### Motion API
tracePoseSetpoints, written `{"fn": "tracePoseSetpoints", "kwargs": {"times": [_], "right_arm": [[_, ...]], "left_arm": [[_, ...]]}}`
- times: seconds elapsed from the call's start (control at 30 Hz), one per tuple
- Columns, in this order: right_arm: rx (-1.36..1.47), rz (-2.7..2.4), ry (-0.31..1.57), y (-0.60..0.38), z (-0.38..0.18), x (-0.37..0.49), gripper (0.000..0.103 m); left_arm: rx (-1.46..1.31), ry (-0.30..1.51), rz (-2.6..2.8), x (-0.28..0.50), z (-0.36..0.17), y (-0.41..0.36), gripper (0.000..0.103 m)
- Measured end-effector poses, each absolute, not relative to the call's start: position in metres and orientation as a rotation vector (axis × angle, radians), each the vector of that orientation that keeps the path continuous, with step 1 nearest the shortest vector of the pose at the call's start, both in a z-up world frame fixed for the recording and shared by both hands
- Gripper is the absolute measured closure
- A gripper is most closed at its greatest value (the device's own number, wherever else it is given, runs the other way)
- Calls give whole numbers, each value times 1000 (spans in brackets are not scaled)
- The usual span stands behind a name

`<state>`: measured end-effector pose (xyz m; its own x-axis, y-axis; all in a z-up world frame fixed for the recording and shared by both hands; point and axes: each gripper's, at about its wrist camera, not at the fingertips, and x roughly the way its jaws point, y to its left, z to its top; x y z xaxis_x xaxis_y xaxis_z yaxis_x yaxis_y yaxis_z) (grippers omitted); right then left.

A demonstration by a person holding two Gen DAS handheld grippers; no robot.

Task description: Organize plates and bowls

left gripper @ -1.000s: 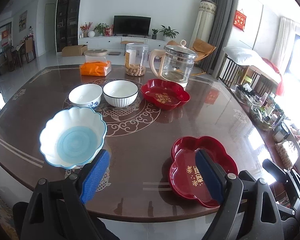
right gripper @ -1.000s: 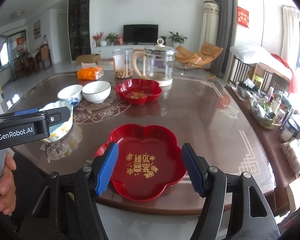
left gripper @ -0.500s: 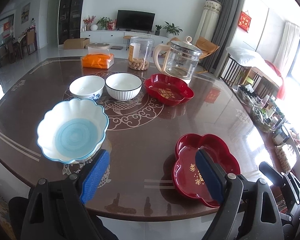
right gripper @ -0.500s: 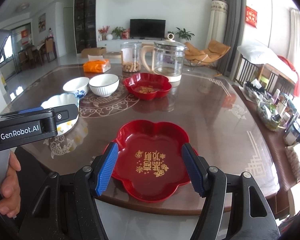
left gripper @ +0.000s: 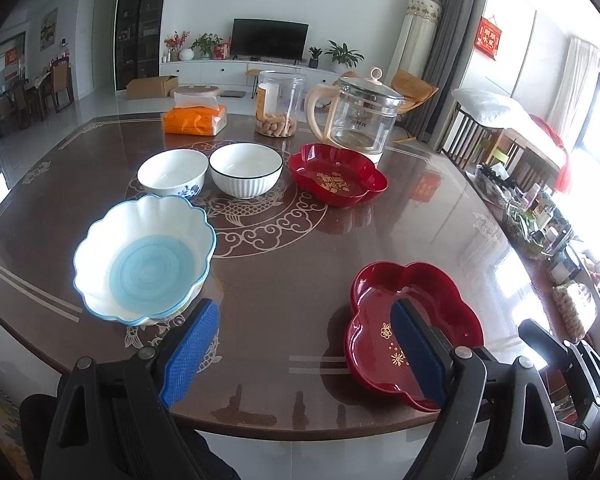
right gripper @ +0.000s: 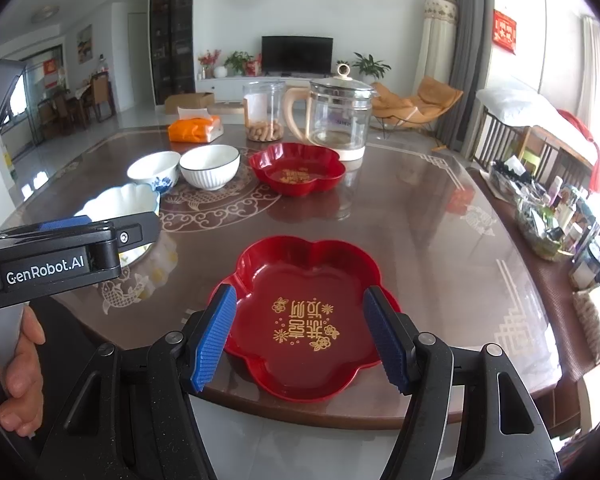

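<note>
Right wrist: kettle, jar behind bowls.

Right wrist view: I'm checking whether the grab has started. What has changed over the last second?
The right claw has moved forward and down toward the near red plate, which now sits between its open pads; nothing gripped yet. The left claw has edged forward too, still open and empty. Plates, bowls and table have not moved.
</note>
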<state>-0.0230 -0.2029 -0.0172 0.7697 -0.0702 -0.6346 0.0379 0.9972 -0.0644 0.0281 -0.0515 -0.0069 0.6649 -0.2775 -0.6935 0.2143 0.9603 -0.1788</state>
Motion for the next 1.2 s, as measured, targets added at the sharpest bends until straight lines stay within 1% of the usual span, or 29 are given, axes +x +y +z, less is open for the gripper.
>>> {"fn": "tracePoseSetpoints", "kwargs": {"times": [0.37, 0.67, 0.87, 1.03, 1.13, 1.2], "right_arm": [[-39, -53, 711, -207, -21, -19, 33], [-44, -59, 721, -255, -10, 9, 33], [14, 6, 838, -300, -8, 64, 33], [2, 43, 961, -323, -16, 120, 33], [84, 84, 1045, -338, -20, 165, 33], [86, 91, 1091, -340, -25, 198, 33]], "left_arm": [[-73, 854, -276, 37, -25, -49, 16], [-1, 892, -310, 69, -21, -52, 16], [27, 915, -359, 118, -6, -58, 16], [32, 1009, -357, 179, -5, -69, 16], [6, 996, -349, 191, 1, -67, 16], [-12, 979, -359, 187, 3, -63, 16]]}}
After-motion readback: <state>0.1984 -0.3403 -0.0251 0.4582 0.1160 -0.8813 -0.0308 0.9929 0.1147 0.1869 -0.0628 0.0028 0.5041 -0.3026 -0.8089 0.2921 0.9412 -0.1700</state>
